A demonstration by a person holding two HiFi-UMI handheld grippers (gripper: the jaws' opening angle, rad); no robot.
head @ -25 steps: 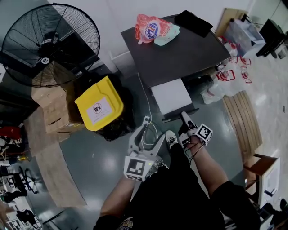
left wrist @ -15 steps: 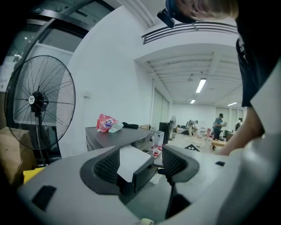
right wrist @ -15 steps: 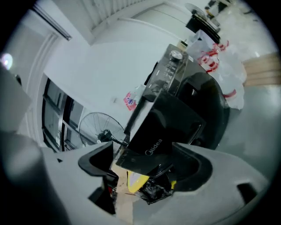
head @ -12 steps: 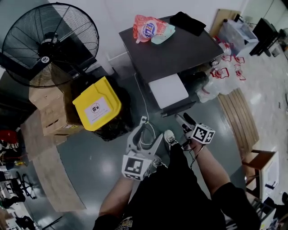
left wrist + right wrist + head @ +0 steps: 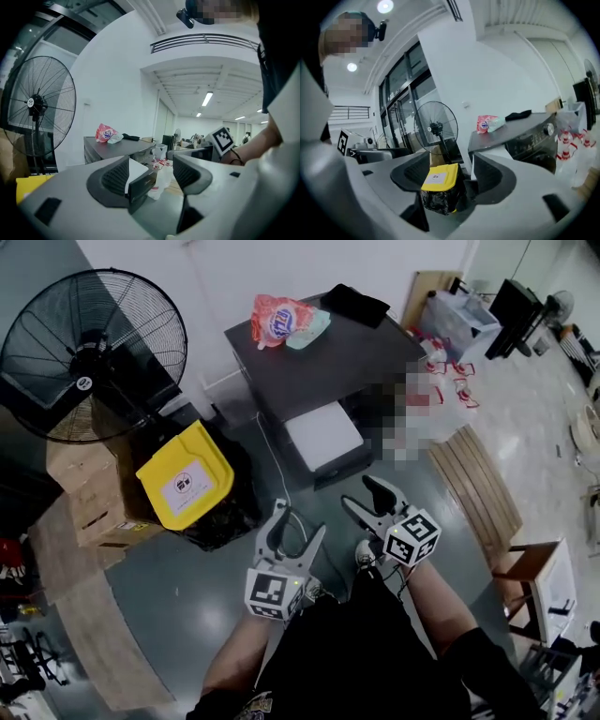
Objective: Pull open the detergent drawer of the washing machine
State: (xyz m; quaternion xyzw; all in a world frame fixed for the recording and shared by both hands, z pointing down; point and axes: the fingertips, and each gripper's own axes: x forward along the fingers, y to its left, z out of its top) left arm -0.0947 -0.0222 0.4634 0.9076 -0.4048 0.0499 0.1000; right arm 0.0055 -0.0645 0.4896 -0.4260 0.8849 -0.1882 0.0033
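dark grey washing machine [image 5: 309, 367] stands at far centre. its white detergent drawer with a dark front panel [image 5: 323, 435] sticks out of the machine's near face and looks already part-way pulled. the drawer's long axis runs far-to-near, toward the person. both tools are short of it and touch nothing. left hand-held gripper [image 5: 298, 521]: jaws apart, empty, near and slightly left of the drawer. its own view frames the drawer [image 5: 138, 174] between the jaws, so it is the better aimed. right hand-held gripper [image 5: 364, 498]: jaws apart, have just been closing, nothing between them. it sits near and slightly right of the drawer and looks the closer of the two, but its own view points left at the yellow-lidded bin [image 5: 439, 176]. judgement: next move is a straight reach to the front panel, then a pull back along the drawer's axis.
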